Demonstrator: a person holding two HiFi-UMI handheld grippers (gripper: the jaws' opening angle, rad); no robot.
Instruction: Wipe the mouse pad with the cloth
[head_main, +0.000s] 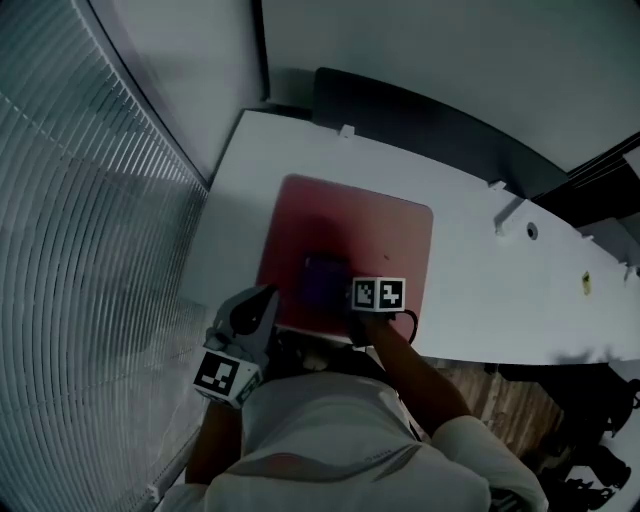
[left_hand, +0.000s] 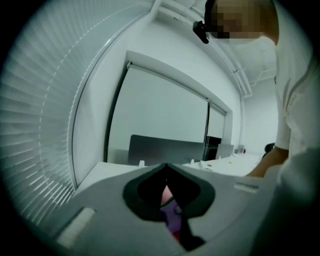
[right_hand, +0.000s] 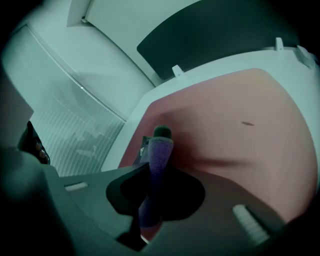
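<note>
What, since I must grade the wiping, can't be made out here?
Mouse pad near edge, head view: partly hidden by the person's arm.
Cloth underside, right gripper view: the right claw holding it blocks whether it touches the pad.
Dark mark on the pad, right gripper view: too small to identify.

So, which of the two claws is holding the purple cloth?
The right claw: the purple cloth is pinched between its jaws, over the red mouse pad. The left claw is shut with nothing between its jaws.
</note>
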